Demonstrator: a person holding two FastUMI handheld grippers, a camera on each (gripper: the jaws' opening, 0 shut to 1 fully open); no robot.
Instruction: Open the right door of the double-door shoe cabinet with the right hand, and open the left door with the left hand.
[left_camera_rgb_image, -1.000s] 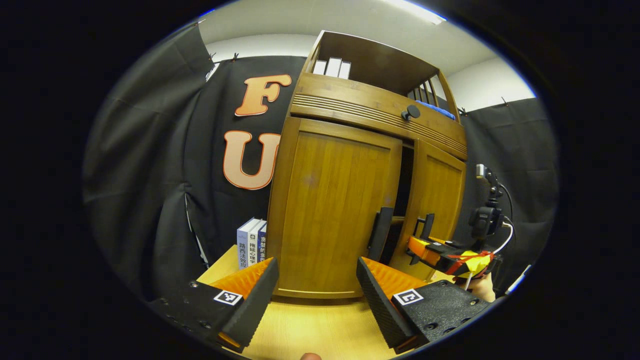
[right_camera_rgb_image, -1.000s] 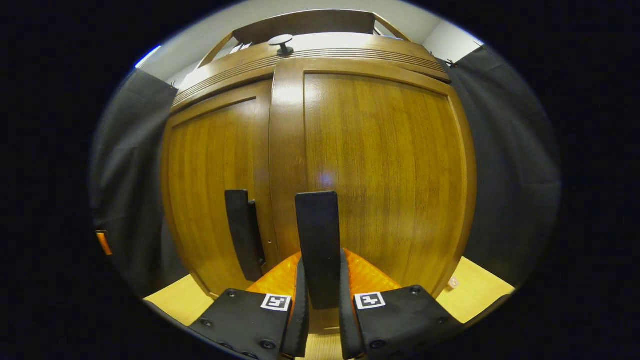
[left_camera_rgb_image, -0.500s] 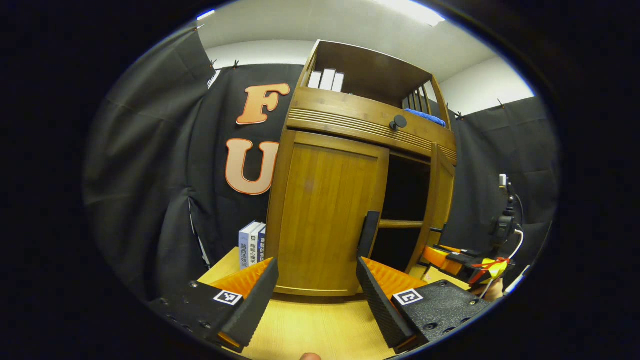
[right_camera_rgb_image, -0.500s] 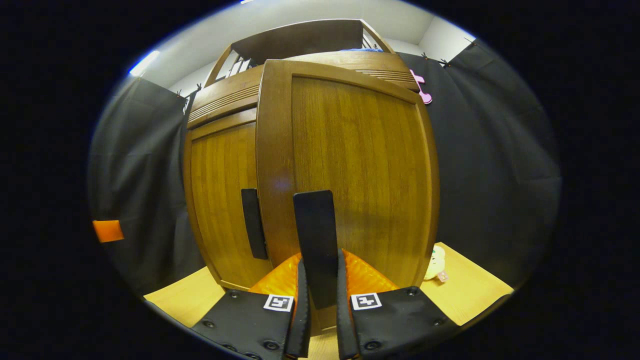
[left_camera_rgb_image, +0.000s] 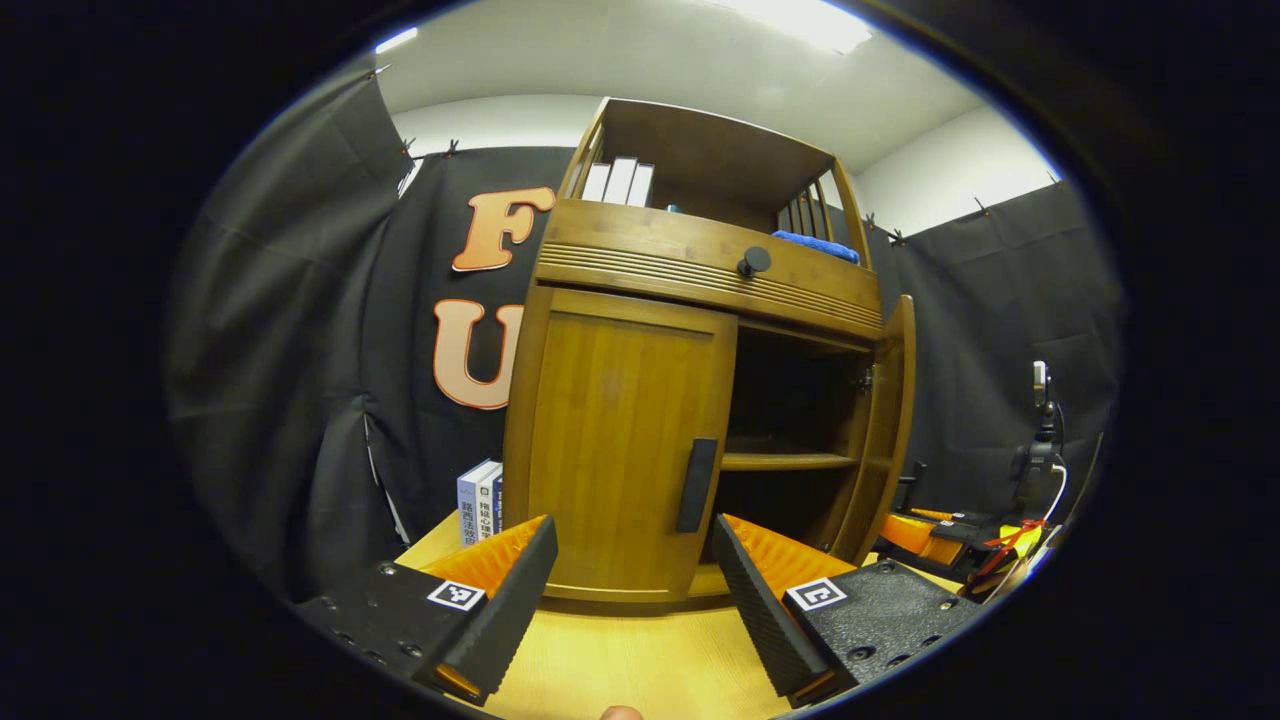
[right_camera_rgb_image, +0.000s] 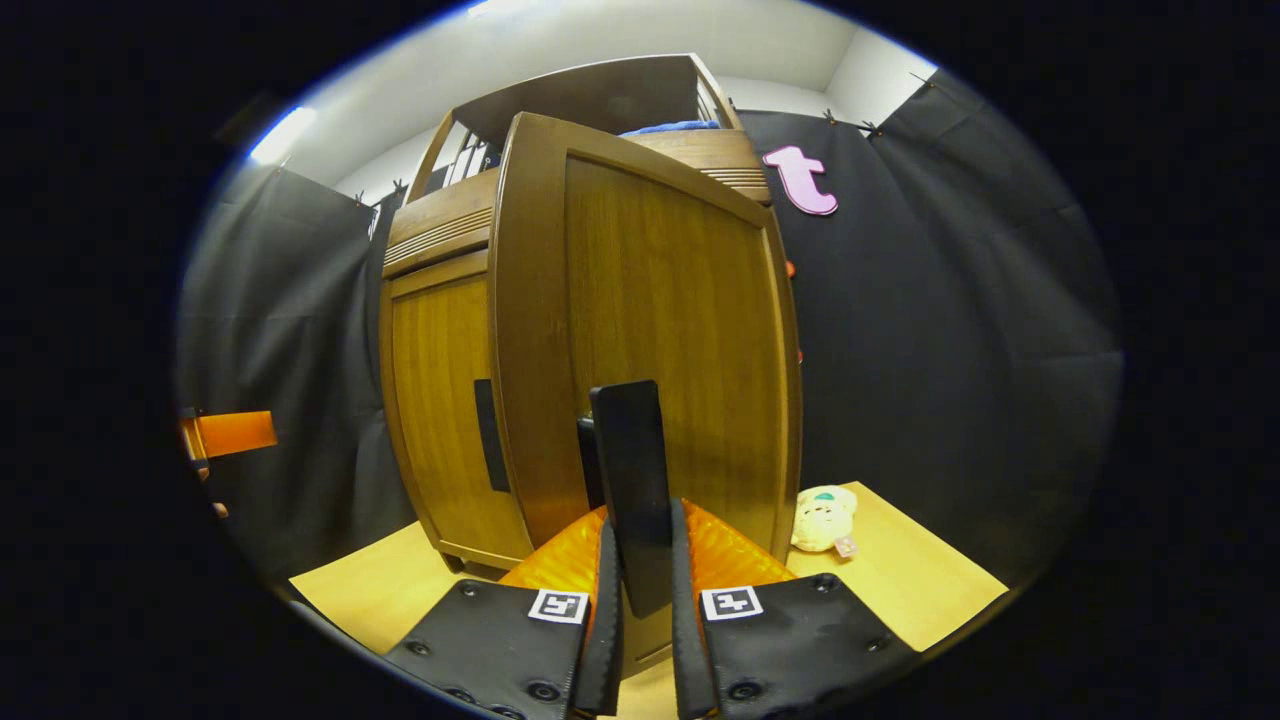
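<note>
Cabinet (left_camera_rgb_image: 620, 440) stands on the table (left_camera_rgb_image: 620, 670), toward its back edge. Its right door (right_camera_rgb_image: 660, 330) is swung well out; the right gripper (right_camera_rgb_image: 640, 600) pinches that door's handle (right_camera_rgb_image: 630, 480) between both fingers. The left door (left_camera_rgb_image: 615, 450) is shut, its handle (left_camera_rgb_image: 696, 485) by the inner edge. The left gripper (left_camera_rgb_image: 630, 590) hangs near it, fingers wide. The doors look stiff and hinged, likely light to swing; the slim upright handle is the place to grip.

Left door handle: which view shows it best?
The left gripper view. The left door handle faces the camera, unobstructed, between the left hand-held gripper fingers on the closed left door. In the right gripper view it is a thin strip at an angle beside the open right door.
</note>
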